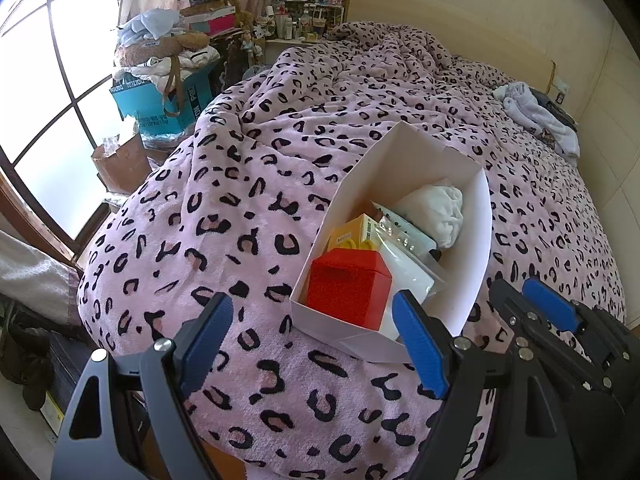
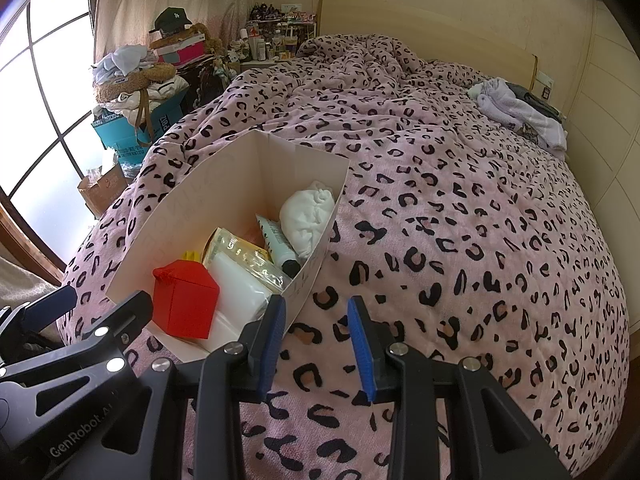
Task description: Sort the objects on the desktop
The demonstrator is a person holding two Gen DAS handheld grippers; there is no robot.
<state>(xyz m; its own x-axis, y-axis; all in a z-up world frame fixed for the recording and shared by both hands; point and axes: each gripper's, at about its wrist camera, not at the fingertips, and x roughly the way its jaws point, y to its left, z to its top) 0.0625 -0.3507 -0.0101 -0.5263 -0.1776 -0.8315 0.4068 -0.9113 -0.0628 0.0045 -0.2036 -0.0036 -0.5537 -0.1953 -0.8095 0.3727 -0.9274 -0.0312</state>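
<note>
On a bed covered by a pink leopard-print blanket [image 2: 440,200], a white cardboard box [image 2: 224,184] is seen holding a red house-shaped container [image 2: 184,304], a white cloth bundle [image 2: 308,216], a tube [image 2: 280,244] and clear packets [image 2: 248,268]. The left gripper [image 1: 316,336] is spread wide just before the box's near corner. The right gripper [image 2: 316,340] is held partly apart over bare blanket beside the box, with nothing pinched.

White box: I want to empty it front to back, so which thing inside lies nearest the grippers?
The red carton, at the near end; the white bundle lies farthest back.
</note>
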